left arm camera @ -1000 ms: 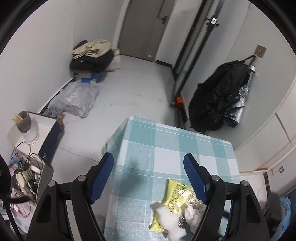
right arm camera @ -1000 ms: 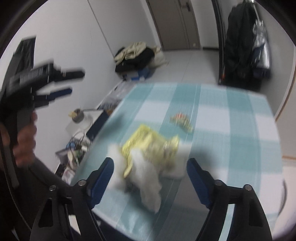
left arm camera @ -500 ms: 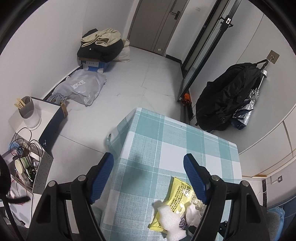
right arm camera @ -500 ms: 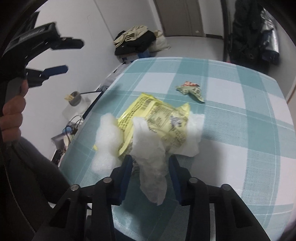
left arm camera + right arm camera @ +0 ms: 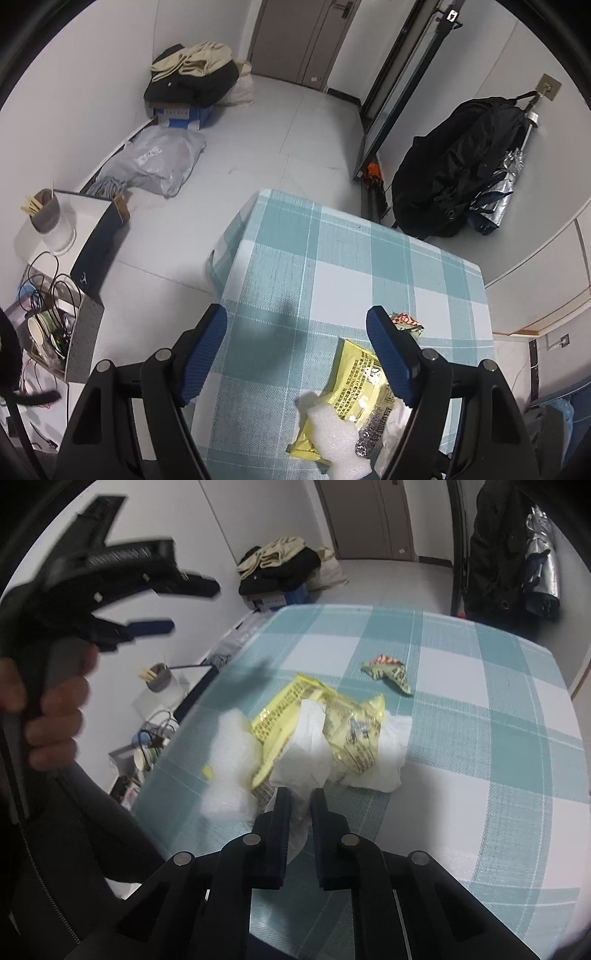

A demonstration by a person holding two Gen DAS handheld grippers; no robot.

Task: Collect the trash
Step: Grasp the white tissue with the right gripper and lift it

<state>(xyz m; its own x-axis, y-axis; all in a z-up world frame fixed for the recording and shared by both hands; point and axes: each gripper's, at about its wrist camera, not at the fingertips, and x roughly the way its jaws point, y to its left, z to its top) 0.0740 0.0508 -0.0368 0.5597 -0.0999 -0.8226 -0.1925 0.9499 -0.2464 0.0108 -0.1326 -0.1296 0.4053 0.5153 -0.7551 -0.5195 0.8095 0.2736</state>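
**Right claw pinches tissue from trash pile**

Right claw [image 5: 300,801] has just been closing and is now clenched on the white tissue [image 5: 308,738], near end of the sheet squeezed between the jaws. Left claw [image 5: 295,350] hangs released above the counter [image 5: 332,258], nothing between its jaws. Trash sits in one heap near the counter's near-left edge: tissue lies over the yellow wrapper [image 5: 351,731], foam scrap [image 5: 229,760] beside it, small crumpled wrapper [image 5: 388,670] apart, further in.

Doing it well, as I judge: lift slow and straight up so the thin tissue doesn't tear or drag the yellow wrapper off the edge; left claw can pin or take the wrapper.

Room: right and far parts of the counter are bare, good for moving. Left edge drops to floor clutter, heap is near it
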